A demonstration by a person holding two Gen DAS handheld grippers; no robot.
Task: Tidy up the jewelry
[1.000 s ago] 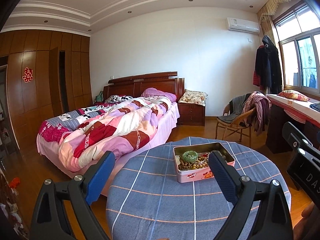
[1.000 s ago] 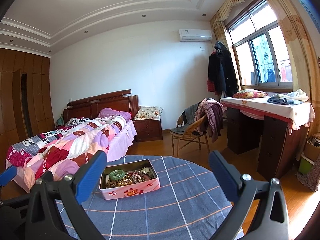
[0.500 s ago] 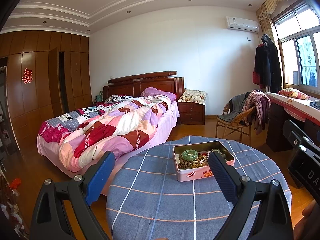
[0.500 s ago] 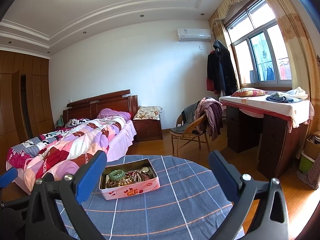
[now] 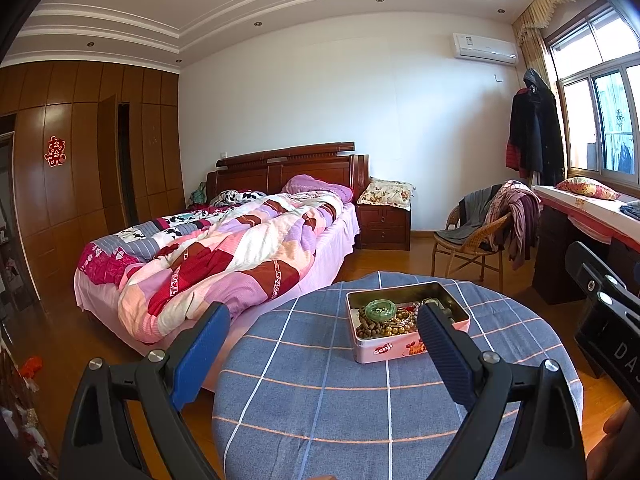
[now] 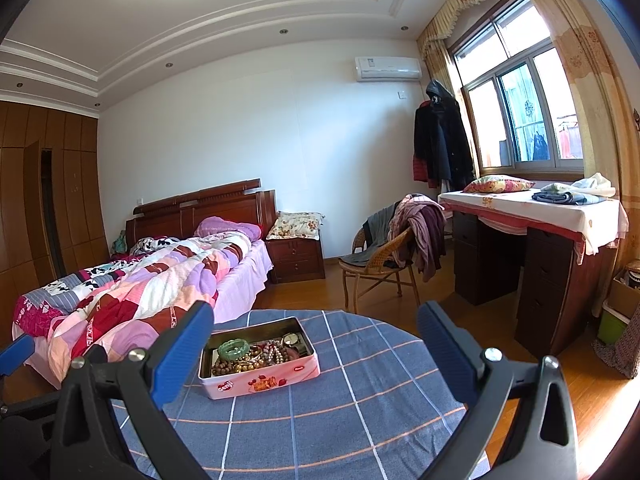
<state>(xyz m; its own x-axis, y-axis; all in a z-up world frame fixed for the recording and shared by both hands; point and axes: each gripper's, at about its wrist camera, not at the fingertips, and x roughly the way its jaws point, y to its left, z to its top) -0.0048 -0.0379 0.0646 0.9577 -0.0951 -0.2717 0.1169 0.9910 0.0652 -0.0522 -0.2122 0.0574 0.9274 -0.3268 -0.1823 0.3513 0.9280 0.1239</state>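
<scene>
A pink open tin box stands on a round table with a blue checked cloth. It holds a green bangle, brown bead strings and a watch. My left gripper is open and empty, held above the near side of the table, its right finger just in front of the tin. My right gripper is open and empty, raised over the table with the tin between its fingers in view.
A bed with a patchwork quilt stands left of the table. A wicker chair with clothes and a dark desk stand at the right by the window. A nightstand is at the back wall. The floor is wood.
Both grippers have barely shifted; the views drift slightly, and the tin sits a little lower in the right wrist view. Both stay open.
</scene>
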